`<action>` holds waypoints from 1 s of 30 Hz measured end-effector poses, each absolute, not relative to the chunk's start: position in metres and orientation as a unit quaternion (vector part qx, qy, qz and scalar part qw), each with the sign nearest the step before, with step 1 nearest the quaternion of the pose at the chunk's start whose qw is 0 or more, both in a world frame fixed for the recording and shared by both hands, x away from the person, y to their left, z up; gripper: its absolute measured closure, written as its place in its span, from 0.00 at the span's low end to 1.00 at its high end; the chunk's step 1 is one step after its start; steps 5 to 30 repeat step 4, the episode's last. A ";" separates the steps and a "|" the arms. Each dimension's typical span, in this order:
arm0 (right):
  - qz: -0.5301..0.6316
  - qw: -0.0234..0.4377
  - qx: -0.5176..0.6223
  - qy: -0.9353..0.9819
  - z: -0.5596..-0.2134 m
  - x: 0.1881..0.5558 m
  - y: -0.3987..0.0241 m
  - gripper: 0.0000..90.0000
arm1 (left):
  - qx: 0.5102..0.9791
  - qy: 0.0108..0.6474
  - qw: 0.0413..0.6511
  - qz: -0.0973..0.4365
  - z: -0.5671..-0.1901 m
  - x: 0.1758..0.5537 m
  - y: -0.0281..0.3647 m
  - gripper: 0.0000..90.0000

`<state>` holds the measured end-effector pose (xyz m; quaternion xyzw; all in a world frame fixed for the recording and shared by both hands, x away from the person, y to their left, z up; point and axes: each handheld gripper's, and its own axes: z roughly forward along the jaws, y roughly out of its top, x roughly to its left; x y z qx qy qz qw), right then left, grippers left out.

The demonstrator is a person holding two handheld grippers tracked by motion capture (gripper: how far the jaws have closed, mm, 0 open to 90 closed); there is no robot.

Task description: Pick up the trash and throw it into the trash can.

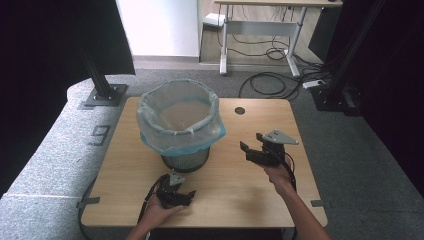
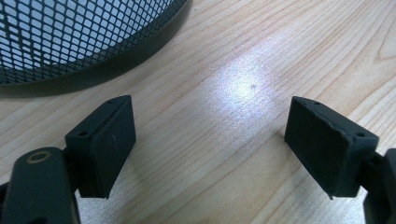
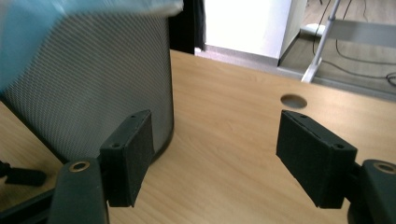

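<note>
A round black wire-mesh bin (image 1: 186,159), lined with a thin pale blue plastic bag (image 1: 177,117), is standing mid-way on the light woodgrain bench (image 1: 240,195). The left hand-held gripper (image 2: 210,149) and right hand-held gripper (image 3: 215,154) are both gaping apart, holding nothing.

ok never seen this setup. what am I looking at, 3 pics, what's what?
No robot here: a person holds a hand-held two-jaw tool in each hand and works at a wooden table.

The high view is a fixed camera above the person's side of the table, looking forward and down. The left tool is near the table's front edge; the right tool is raised to the right of the bin.

The other two pictures come from cameras riding on the tools, each looking along its own two black jaws. In both, the jaws stand wide apart with nothing between them, so nothing is held.

On the table stands a metal mesh bin lined with a light blue plastic bag folded over its rim. The round hole is in the tabletop.
</note>
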<state>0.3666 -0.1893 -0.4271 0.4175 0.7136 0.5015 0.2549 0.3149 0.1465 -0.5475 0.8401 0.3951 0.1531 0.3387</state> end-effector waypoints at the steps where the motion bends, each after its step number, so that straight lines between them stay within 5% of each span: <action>1: 0.502 0.249 0.427 0.710 -0.437 0.367 -0.193 0.29 | 0.840 0.395 0.339 0.154 -0.548 0.315 0.146 0.18; 30: 0.493 0.242 0.433 0.714 -0.444 0.369 -0.195 0.29 | 0.840 0.395 0.338 0.153 -0.547 0.315 0.147 0.18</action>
